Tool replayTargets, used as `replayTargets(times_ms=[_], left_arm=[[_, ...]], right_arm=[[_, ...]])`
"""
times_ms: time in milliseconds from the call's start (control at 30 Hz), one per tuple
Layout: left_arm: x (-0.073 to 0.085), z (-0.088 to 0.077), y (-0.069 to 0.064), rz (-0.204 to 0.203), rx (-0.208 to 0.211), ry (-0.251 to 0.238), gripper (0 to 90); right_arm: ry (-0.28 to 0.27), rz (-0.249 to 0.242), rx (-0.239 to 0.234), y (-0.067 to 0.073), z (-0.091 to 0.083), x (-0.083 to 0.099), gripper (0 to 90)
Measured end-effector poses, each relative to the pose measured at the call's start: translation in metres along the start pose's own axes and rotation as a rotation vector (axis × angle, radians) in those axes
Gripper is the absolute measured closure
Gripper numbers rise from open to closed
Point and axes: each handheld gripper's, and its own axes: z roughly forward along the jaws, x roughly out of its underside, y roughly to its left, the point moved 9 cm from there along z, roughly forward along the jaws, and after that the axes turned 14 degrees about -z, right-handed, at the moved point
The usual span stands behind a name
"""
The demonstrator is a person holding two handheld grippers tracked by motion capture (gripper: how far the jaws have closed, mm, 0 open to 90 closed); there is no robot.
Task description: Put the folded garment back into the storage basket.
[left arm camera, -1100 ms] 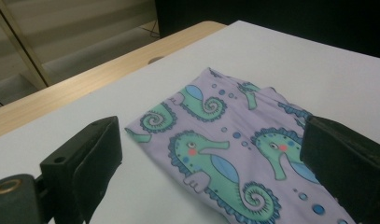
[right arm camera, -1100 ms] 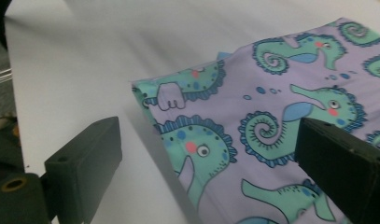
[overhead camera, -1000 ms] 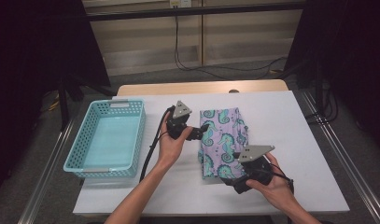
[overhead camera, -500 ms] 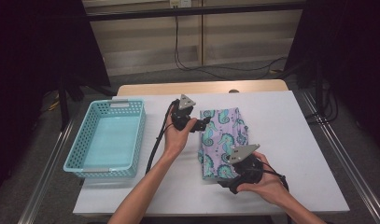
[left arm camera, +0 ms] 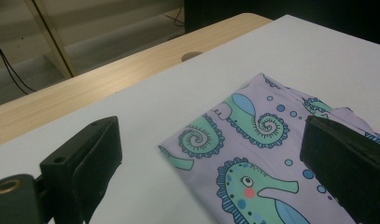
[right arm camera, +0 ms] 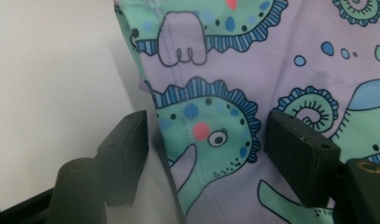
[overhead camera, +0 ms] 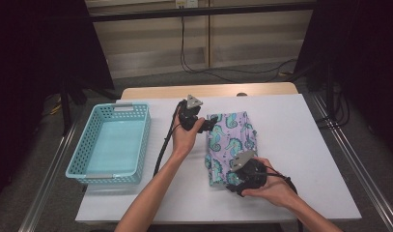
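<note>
**White table, basket empty, cloth between both grippers**

White table (overhead camera: 300, 145) in a dark room, wooden strip along the far edge. Turquoise basket (overhead camera: 83, 159) at the left, nothing inside. Folded seahorse-print cloth (overhead camera: 230, 140) flat at centre, well apart from basket; bare surface to its right and front. Left gripper (overhead camera: 209, 124) at cloth's far left corner, jaws wide apart, nothing gripped. Right gripper (overhead camera: 232, 183) at cloth's near edge, jaws just closing, part-open astride the folded edge (right arm camera: 159, 116), pads not yet pressing.
</note>
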Motion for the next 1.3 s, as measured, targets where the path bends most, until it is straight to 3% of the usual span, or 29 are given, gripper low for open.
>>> replayTargets(times_ms=[133,167,367,500,533,567,633,767,800,900,933,967,1000,1033,1067,1133,1167,1200,1233,1267,1300], left_arm=[[-0.002,-0.001,0.002,0.007,0.001,0.009,5.5],[-0.003,-0.001,0.004,0.007,-0.014,0.007,5.5],[-0.004,0.000,0.007,-0.003,-0.020,-0.001,5.5],[-0.002,0.000,0.010,0.025,-0.025,0.027,5.5],[-0.001,0.003,0.009,-0.003,-0.024,0.017,5.5],[-0.001,0.003,0.009,-0.003,-0.024,0.017,5.5],[0.000,0.003,0.012,0.019,-0.027,0.034,5.5],[0.001,0.007,0.013,-0.016,-0.031,0.020,5.5],[0.002,0.007,0.016,0.012,-0.035,0.044,5.5],[0.003,0.011,0.017,0.009,-0.037,0.049,5.5],[0.003,0.014,0.016,-0.020,-0.039,0.027,5.5],[0.004,0.015,0.016,-0.023,-0.038,0.031,5.5],[0.004,0.017,0.017,-0.020,-0.039,0.038,5.5],[0.006,0.017,0.019,0.011,-0.047,0.065,5.5],[0.006,0.019,0.017,-0.014,-0.046,0.050,5.5],[0.005,0.021,0.015,-0.023,-0.039,0.040,5.5],[0.004,0.022,0.016,-0.019,-0.040,0.044,5.5],[0.005,0.022,0.018,0.010,-0.049,0.070,5.5],[0.003,0.025,0.016,-0.023,-0.040,0.042,5.4],[0.002,0.026,0.016,-0.019,-0.039,0.039,5.4],[0.003,0.026,0.019,0.019,-0.052,0.059,5.4]], right_arm=[[0.016,-0.008,-0.006,-0.001,0.000,-0.001,33.1],[0.019,-0.005,-0.002,-0.003,0.001,-0.001,40.3],[0.013,-0.007,-0.008,-0.006,0.000,-0.001,49.4],[0.000,-0.016,-0.010,-0.008,0.000,-0.001,55.3],[0.000,-0.029,-0.007,-0.010,-0.001,0.000,58.4],[0.000,-0.029,-0.007,-0.010,-0.001,0.000,58.4],[0.005,-0.034,0.005,-0.011,-0.001,0.001,64.1],[-0.017,-0.012,-0.005,-0.015,-0.001,0.001,68.5],[-0.014,-0.001,-0.005,-0.015,-0.001,0.002,70.1],[-0.004,-0.015,0.015,-0.015,-0.001,0.002,71.2],[0.000,-0.013,0.017,-0.015,-0.001,0.002,71.3],[0.000,-0.025,0.022,-0.015,-0.001,0.002,71.3],[0.000,-0.025,0.022,-0.015,-0.001,0.002,71.3],[0.000,-0.018,0.019,-0.015,-0.001,0.003,71.4],[-0.016,-0.022,0.015,-0.016,0.000,0.002,74.3],[-0.018,-0.014,0.019,-0.018,0.000,0.003,78.7],[-0.018,-0.014,0.019,-0.018,0.000,0.003,78.7],[-0.012,-0.003,0.018,-0.018,-0.001,0.004,79.1],[-0.014,-0.015,0.026,-0.018,0.000,0.003,79.6],[-0.005,-0.012,0.028,-0.018,-0.001,0.004,80.3],[-0.006,-0.009,0.031,-0.018,-0.001,0.004,80.6]])
